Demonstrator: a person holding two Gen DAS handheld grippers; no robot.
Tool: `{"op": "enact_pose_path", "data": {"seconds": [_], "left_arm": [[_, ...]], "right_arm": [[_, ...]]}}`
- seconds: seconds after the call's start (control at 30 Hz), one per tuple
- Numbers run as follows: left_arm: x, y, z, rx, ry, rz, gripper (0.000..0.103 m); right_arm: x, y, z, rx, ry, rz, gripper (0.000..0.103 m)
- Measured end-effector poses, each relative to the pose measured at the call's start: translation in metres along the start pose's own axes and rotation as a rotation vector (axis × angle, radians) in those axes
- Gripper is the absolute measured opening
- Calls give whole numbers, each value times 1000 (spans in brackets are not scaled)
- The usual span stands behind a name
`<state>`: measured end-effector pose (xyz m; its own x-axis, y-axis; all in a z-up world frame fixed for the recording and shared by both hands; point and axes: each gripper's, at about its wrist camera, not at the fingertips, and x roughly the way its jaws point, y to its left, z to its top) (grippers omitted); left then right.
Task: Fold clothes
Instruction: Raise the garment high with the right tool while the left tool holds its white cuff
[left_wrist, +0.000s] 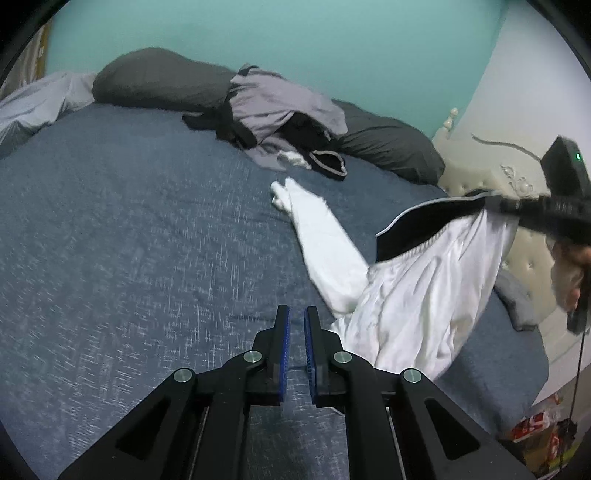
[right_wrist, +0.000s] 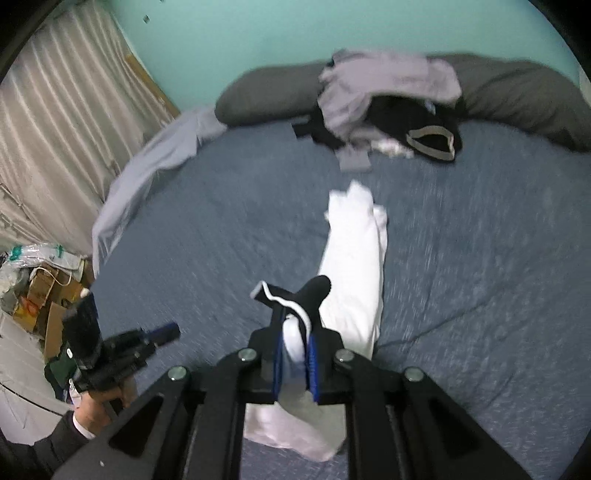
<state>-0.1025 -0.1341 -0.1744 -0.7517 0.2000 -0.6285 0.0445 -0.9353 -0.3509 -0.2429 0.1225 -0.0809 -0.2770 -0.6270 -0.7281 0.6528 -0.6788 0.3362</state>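
A white jacket (left_wrist: 413, 295) with a black, white-piped collar hangs lifted at the right of the left wrist view. One sleeve trails across the blue bed cover (left_wrist: 129, 240). My right gripper (left_wrist: 498, 205) is shut on that collar edge. In the right wrist view the right gripper (right_wrist: 297, 328) pinches white cloth and black trim between its blue pads. The rest of the jacket (right_wrist: 354, 258) drapes onto the bed ahead and below. My left gripper (left_wrist: 297, 312) is shut over the bed beside the jacket with nothing between its pads. It also shows as the left gripper (right_wrist: 166, 330) held by a hand.
A pile of grey and black clothes (left_wrist: 280, 107) lies against dark grey pillows (left_wrist: 159, 81) at the head of the bed. A pale sheet (right_wrist: 147, 170) is bunched at the left edge, beside a curtain (right_wrist: 55, 129) and floor clutter (right_wrist: 40, 291). A cream headboard (left_wrist: 476, 177) stands at the right.
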Motion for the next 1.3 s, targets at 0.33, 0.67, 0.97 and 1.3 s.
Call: {"op": "enact_pose_path", "data": {"seconds": [0.33, 0.67, 0.97, 1.3], "left_arm": [[-57, -31, 38, 60, -55, -12, 10], [-98, -46, 76, 93, -120, -22, 11], [-114, -59, 91, 120, -135, -32, 12], [-125, -67, 93, 131, -138, -48, 13]], "right_arm": [[-102, 49, 73, -2, -111, -59, 10], [-208, 76, 146, 44, -250, -125, 10], [-301, 90, 186, 125, -370, -173, 10], [-352, 108, 204, 167, -395, -275, 10]]}}
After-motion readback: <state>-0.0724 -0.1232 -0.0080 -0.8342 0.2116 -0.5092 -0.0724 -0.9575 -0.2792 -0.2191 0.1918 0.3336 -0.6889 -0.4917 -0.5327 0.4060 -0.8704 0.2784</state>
